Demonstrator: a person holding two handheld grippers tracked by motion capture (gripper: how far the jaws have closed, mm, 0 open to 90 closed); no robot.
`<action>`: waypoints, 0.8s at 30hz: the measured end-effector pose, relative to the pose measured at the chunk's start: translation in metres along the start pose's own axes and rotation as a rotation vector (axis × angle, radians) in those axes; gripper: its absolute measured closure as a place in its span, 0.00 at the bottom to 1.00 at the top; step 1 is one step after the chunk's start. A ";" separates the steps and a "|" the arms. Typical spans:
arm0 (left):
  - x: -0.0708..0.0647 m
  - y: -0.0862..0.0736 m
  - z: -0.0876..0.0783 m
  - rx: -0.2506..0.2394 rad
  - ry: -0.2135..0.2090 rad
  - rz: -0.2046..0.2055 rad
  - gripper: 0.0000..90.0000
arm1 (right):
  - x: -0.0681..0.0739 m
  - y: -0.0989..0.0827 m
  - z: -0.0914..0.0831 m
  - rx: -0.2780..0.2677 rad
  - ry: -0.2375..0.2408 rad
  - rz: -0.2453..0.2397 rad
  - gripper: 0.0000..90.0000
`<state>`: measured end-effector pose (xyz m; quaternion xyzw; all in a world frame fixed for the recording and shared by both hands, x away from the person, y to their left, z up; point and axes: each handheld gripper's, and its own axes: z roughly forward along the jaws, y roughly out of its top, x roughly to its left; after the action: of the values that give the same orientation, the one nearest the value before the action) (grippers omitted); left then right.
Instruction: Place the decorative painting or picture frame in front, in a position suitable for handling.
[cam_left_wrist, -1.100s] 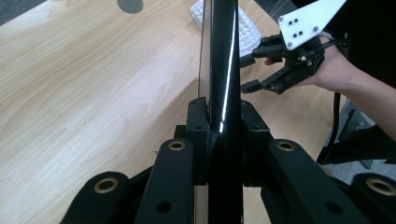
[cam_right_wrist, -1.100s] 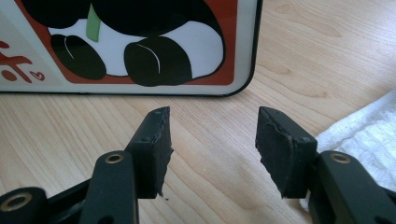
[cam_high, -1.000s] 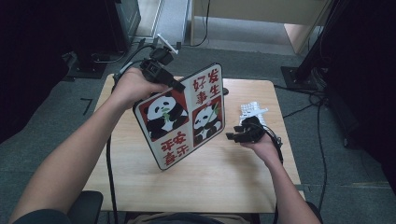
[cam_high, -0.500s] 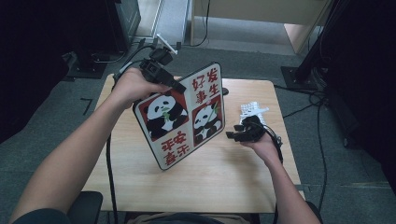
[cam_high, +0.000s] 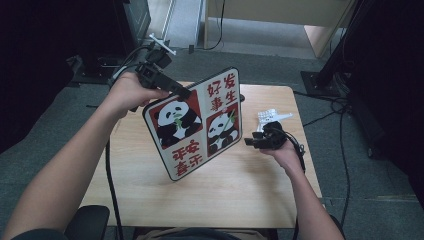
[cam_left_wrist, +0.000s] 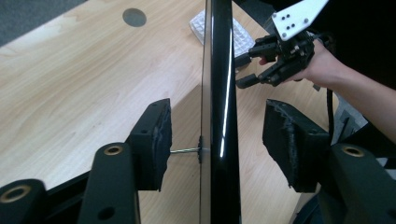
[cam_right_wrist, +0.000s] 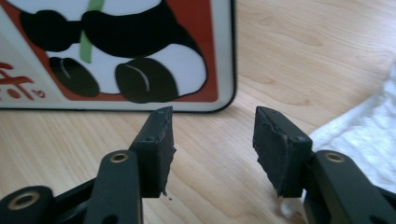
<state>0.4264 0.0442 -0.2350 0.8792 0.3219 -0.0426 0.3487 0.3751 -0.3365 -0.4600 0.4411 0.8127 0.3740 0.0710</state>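
Wooden table (cam_high: 150, 200) carried our upright panda sign (cam_high: 195, 122); our left gripper (cam_left_wrist: 217, 140) had just released it, right gripper (cam_right_wrist: 212, 133) empty; steadying came next.

Flat panda-printed sign board (cam_right_wrist: 116, 56) runs off the right gripper view's top and left edges; crumpled white cloth (cam_right_wrist: 359, 144) is cut by its right edge.
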 end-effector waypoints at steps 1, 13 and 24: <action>0.001 -0.005 -0.005 -0.019 0.002 0.004 0.44 | -0.002 0.001 -0.002 -0.012 -0.002 -0.005 0.57; 0.011 -0.035 -0.015 -0.059 0.036 0.012 0.41 | -0.021 0.012 -0.014 -0.077 -0.085 -0.011 0.54; -0.003 -0.061 -0.031 -0.125 0.075 0.048 0.41 | -0.054 0.019 -0.033 -0.116 -0.149 0.046 0.50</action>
<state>0.3836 0.0959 -0.2468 0.8641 0.3158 0.0191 0.3916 0.4049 -0.3896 -0.4355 0.4814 0.7718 0.3880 0.1483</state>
